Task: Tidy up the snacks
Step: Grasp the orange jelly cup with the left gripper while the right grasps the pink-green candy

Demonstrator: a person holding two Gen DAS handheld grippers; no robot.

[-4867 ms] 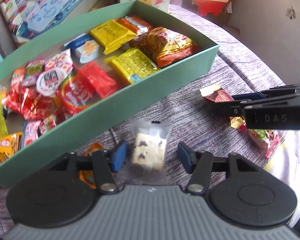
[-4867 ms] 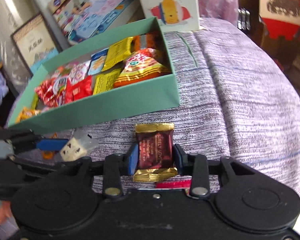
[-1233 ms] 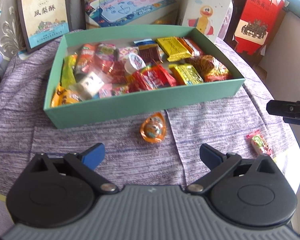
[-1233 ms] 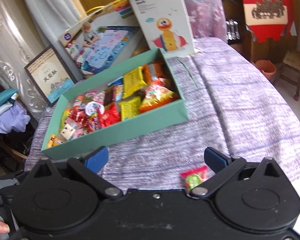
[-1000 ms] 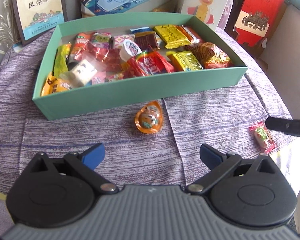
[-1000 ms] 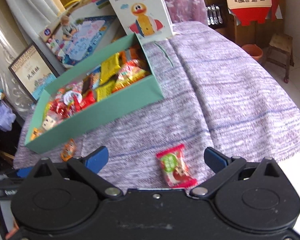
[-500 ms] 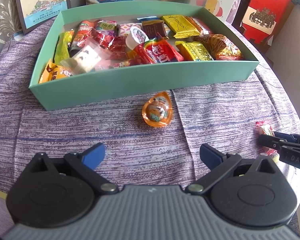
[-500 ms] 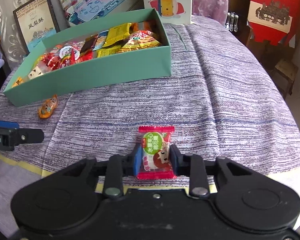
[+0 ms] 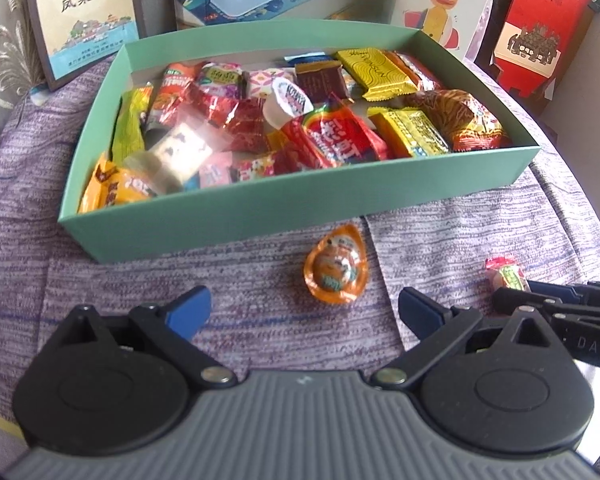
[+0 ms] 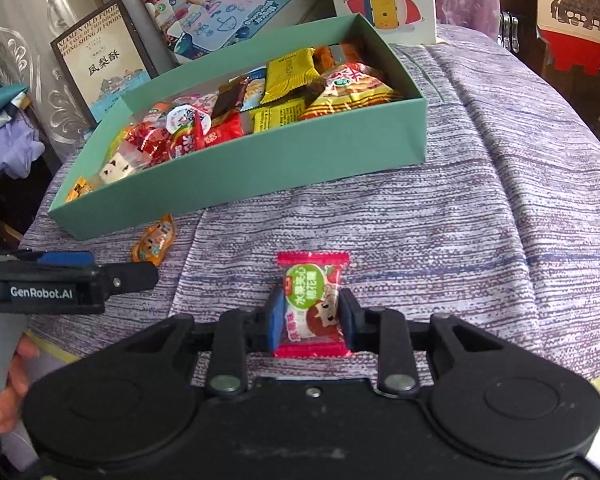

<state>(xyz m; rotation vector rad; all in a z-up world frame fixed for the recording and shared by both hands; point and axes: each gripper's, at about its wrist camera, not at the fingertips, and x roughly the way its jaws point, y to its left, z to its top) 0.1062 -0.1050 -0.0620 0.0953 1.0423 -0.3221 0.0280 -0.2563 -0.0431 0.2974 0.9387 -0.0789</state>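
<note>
Right wrist view: your right gripper (image 10: 309, 318) pinches the red candy (image 10: 311, 301) near the table's (image 10: 500, 240) front edge, ready for the box (image 10: 260, 176), while your left gripper (image 9: 304, 310) gapes empty before the orange sweet (image 9: 336, 270).

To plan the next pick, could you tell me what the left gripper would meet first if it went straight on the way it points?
Probably the orange egg-shaped snack on the cloth, just ahead of the open left gripper; depth is uncertain.

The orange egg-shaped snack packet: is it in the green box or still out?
Out. The orange egg-shaped snack packet lies on the purple cloth just in front of the green box, between the open left gripper fingers' line.
</note>
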